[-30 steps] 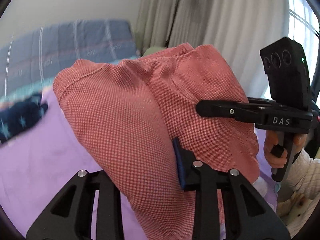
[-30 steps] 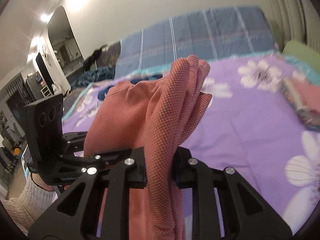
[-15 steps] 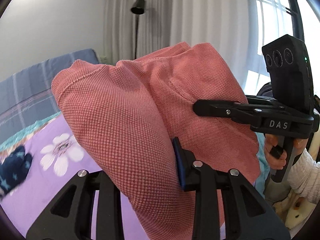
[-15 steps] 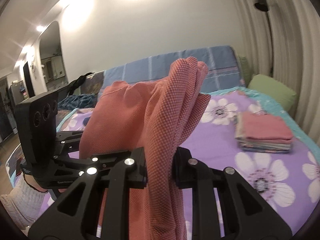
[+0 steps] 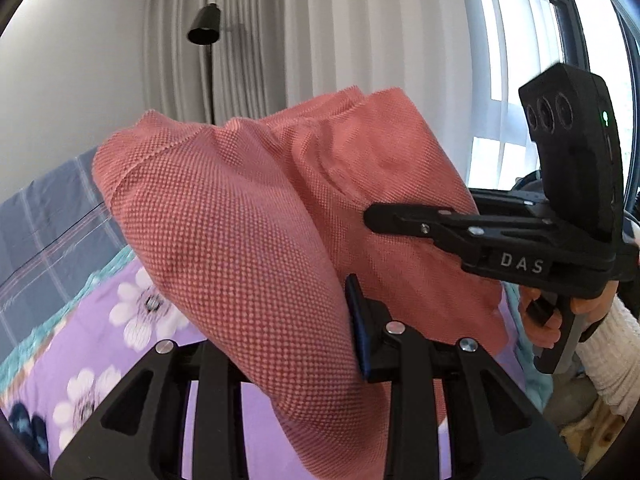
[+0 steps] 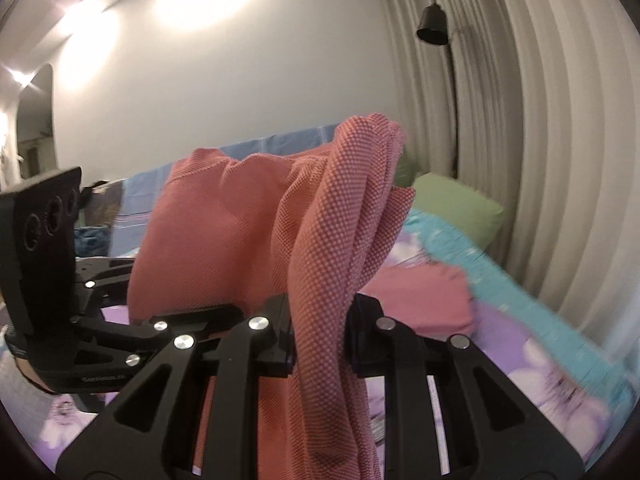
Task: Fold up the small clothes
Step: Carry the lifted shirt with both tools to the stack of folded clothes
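Garment held above the bed, pinched between the fingers of the left gripper at the near edge and of the right gripper, which reaches in from the right side. From the right wrist view the garment hangs down between the right gripper's fingers, with the left gripper to the left. Stack of folded clothes lies on the bed behind and right of the garment; pillow beyond it, curtain behind, floor lamp before the curtain.
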